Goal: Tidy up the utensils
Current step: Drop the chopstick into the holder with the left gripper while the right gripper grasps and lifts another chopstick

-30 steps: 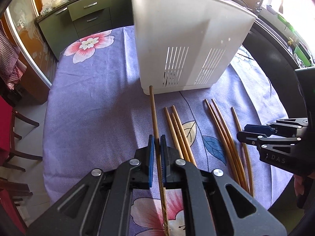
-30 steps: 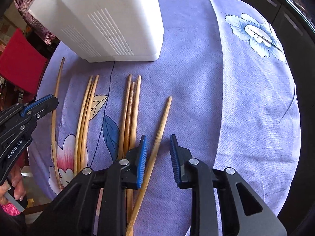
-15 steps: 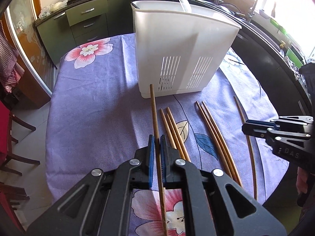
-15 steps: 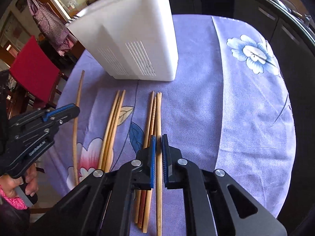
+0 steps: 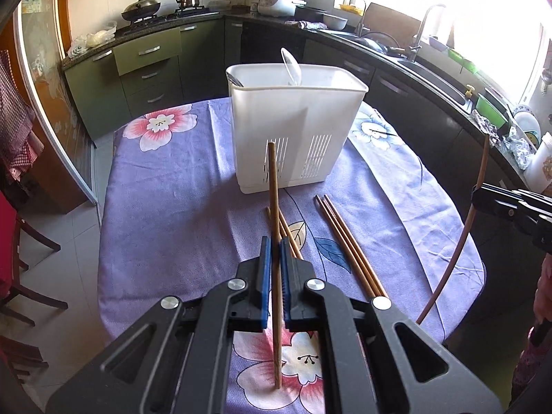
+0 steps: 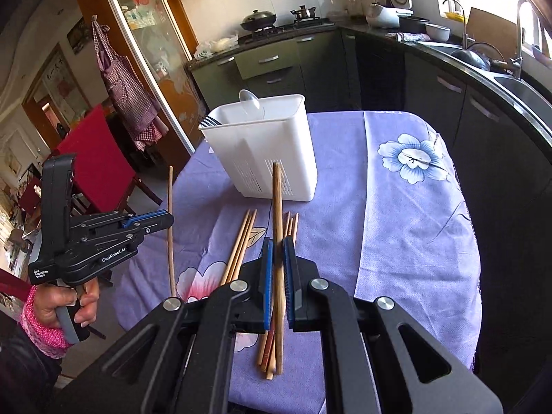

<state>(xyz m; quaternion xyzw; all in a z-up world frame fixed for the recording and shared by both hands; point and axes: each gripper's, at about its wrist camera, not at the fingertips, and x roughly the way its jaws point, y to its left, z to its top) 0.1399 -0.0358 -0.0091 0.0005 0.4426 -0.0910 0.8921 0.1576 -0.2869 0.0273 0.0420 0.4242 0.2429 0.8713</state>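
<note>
My left gripper (image 5: 273, 246) is shut on one wooden chopstick (image 5: 273, 189) and holds it above the table, tip toward the white utensil holder (image 5: 293, 127). My right gripper (image 6: 278, 248) is shut on another chopstick (image 6: 277, 200), also lifted and pointing at the holder (image 6: 265, 151). Each gripper shows in the other's view: the right gripper (image 5: 483, 201) with its chopstick (image 5: 459, 245), the left gripper (image 6: 162, 222) with its chopstick (image 6: 170, 227). Two bundles of chopsticks (image 5: 348, 245) (image 5: 288, 233) lie on the purple cloth. A clear spoon (image 5: 291, 67) and a fork (image 6: 208, 122) stand in the holder.
The round table has a purple floral cloth (image 5: 165, 200). Green kitchen cabinets (image 5: 148, 72) and a dark counter with a sink (image 5: 424, 65) surround it. A red chair (image 6: 93, 158) stands at the left beyond the table edge.
The right gripper closed on a chopstick and lifted it. Both grippers rose and tilted up with their chopsticks, so the holder's open top now shows.
</note>
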